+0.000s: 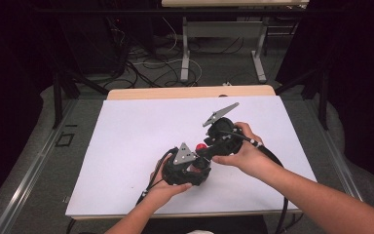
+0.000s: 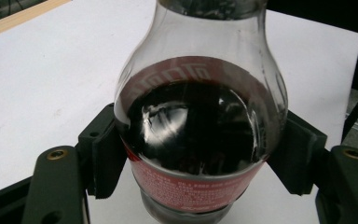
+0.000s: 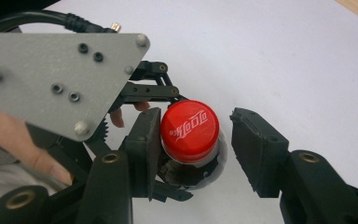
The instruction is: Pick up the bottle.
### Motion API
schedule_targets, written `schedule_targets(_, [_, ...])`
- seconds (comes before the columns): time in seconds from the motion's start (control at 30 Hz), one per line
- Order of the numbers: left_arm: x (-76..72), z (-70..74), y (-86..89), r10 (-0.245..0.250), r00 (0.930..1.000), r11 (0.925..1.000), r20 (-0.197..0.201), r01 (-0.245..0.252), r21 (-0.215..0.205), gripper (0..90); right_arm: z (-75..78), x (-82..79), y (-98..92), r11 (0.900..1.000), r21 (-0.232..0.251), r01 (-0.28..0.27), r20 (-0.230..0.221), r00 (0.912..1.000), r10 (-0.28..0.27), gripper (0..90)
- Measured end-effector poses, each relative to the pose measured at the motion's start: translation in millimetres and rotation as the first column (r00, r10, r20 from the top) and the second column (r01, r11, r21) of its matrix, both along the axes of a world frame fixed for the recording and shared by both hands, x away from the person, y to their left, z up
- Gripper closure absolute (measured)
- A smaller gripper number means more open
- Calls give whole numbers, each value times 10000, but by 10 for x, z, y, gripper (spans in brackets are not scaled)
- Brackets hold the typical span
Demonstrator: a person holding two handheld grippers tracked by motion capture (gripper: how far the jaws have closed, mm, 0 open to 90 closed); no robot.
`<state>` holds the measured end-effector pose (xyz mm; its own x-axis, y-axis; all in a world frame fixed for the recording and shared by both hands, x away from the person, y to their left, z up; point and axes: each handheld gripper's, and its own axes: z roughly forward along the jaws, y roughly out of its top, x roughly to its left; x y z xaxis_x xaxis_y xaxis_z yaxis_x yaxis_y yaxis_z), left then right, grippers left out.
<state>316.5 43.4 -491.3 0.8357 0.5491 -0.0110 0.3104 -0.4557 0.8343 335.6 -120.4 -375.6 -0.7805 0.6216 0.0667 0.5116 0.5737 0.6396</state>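
With our left gripper (image 2: 200,186) clamped on the bottle (image 2: 200,135), we should centre the right gripper's (image 3: 196,154) parted jaws around its red cap (image 3: 189,127) before squeezing and twisting

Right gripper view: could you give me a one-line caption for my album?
Right hand-held gripper straddles a cola bottle's red cap, one pad beside it, the other apart.

I count one bottle (image 2: 200,135) of dark drink, wearing one red cap (image 3: 189,127). Two grippers are in play, the left gripper (image 1: 195,168) and the right gripper (image 1: 205,152), each carried by one hand. One white sheet (image 1: 126,136) covers one table (image 1: 190,91).
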Motion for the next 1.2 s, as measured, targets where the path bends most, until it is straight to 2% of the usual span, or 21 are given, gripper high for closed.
schedule_targets(0.2, [5, -5, 4, 33, 10000, 10000, 6, -33, -34, 300, -3, -8, 76, 9996, -274, 74, -208, 9998, -80, 604])
schedule_targets(0.3, [3, -9, 7, -62, 9999, 10000, -141, 61, -50, 300, 16, 21, 83, 9983, -543, -230, -351, 9992, 211, 608])
schedule_targets(0.37, [2, -13, 6, -113, 9998, 9999, -138, 112, -61, 300, 34, 61, 81, 9925, -789, -933, -449, 9949, 900, 611])
schedule_targets(0.4, [2, -15, 8, -133, 9997, 9998, -193, 131, -117, 300, 34, 61, 81, 9925, -789, -933, -449, 9949, 900, 611])
schedule_targets(0.43, [2, -9, 16, -196, 9995, 9998, -264, 193, -103, 300, 40, 119, 75, 9805, -865, -1766, -463, 9838, 1732, 612])
schedule_targets(0.5, [1, -15, 20, -214, 9996, 9996, -187, 210, -195, 300, 52, 175, 62, 9637, -822, -2539, -703, 9661, 2485, 612])
schedule_targets(0.53, [3, -3, 32, -358, 9991, 9993, -206, 356, -126, 300, 64, 199, 61, 9417, -1000, -3211, -588, 9467, 3166, 611])
schedule_targets(0.6, [-10, -5, 25, -322, 9994, 9993, -158, 319, -187, 299, 70, 249, 56, 8914, -1131, -4388, -342, 8984, 4379, 611])
schedule_targets(0.63, [-19, -8, 17, -316, 9995, 9992, -93, 314, -232, 299, 75, 263, 55, 8592, -1284, -4954, -181, 8673, 4974, 610])
schedule_targets(0.67, [-13, 4, 22, -454, 9989, 9988, -110, 452, -184, 299, 76, 297, 50, 8339, -1297, -5365, -72, 8415, 5402, 610])
schedule_targets(0.7, [-12, 6, 20, -478, 9988, 9986, -137, 475, -229, 299, 81, 325, 38, 8151, -1263, -5653, -159, 8228, 5682, 610])
schedule_targets(0.73, [-13, 7, 20, -494, 9987, 9985, -137, 490, -247, 299, 81, 325, 38, 8151, -1263, -5653, -159, 8228, 5682, 610])
schedule_targets(0.77, [-14, 4, 16, -442, 9990, 9986, -87, 440, -292, 299, 76, 336, 29, 8088, -1128, -5771, -131, 8148, 5796, 609])
schedule_targets(0.8, [-13, 9, 19, -457, 9989, 9987, -133, 454, -247, 300, 71, 374, 4, 7874, -1030, -6077, -94, 7922, 6102, 606])
schedule_targets(0.83, [-8, 8, 21, -375, 9993, 9989, -88, 372, -290, 300, 71, 374, 4, 7874, -1030, -6077, -94, 7922, 6102, 606])
schedule_targets(0.87, [-1, 13, 32, -219, 9998, 9991, 14, 219, -357, 300, 77, 387, -7, 8126, -801, -5774, -63, 8155, 5788, 537])
schedule_targets(0.93, [5, 27, 49, -113, 9999, 9992, 14, 113, -372, 300, 92, 358, -20, 8429, -535, -5353, 14, 8441, 5362, 476])
schedule_targets(0.97, [5, 27, 49, -113, 9999, 9992, 14, 113, -372, 300, 101, 335, -20, 8530, -604, -5184, 187, 8538, 5203, 460])
schedule_targets(1.03, [19, 40, 71, -5, 9999, 9993, 119, 10, -375, 300, 122, 257, -20, 8881, -882, -4511, 330, 8898, 4552, 447])
schedule_targets(1.1, [19, 47, 80, 2, 10000, 9995, 32, -1, -305, 300, 126, 189, -15, 9189, -839, -3856, 568, 9188, 3907, 450])
schedule_targets(1.2, [23, 49, 82, -45, 10000, 9995, 33, 46, -319, 300, 117, 107, -16, 9384, -807, -3359, 744, 9369, 3417, 489])
